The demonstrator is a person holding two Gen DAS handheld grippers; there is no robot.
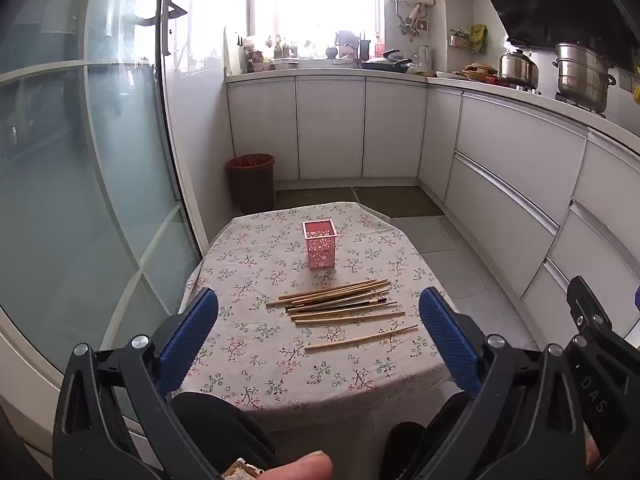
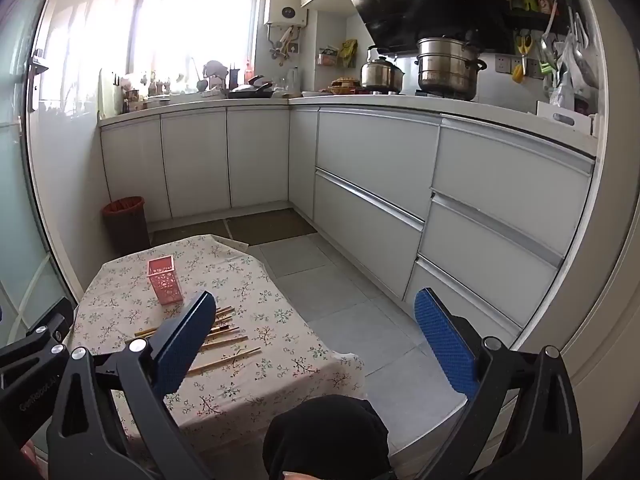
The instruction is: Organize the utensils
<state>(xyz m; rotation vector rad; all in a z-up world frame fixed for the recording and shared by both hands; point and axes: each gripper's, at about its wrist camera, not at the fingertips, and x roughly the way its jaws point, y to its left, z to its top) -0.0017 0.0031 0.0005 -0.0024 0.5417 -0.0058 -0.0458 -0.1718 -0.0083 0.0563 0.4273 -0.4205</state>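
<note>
Chopsticks (image 1: 340, 306) all over the bench (image 1: 256, 364), lying loose in a rough fan on the flowered cloth, dead ahead of the left gripper (image 1: 320, 344) and a bit below its line of sight. Long axes running mostly crosswise to the jaws, so side to side between the two blue pads, tilted up slightly toward the right. One stray stick (image 1: 362, 338) lying apart from the bundle, nearest the jaws, same crosswise lie.

Left jaws spread as wide as they go, nothing between them. Same story for the right gripper (image 2: 316, 344): wide apart, empty, aimed mostly at the floor tiles past the bench edge. From that side the chopsticks (image 2: 222, 340) sit off toward the left pad, half hidden behind it.

So left clearly nearer and better lined up, at least judging by these two views. Probably worth turning the wrist before closing, since a pinch across a stick beats trying to trap it lengthwise. Just a guess though.

Pink holder (image 1: 319, 244) standing upright beyond the pile, farther from the jaws than any stick, well clear of the bundle. Square, cut-out pattern on the walls, open top. Looks empty from here; no stick tips poking above the rim, but can't see the bottom. Nothing sorted into it yet, so basically at the start of the job.
</note>
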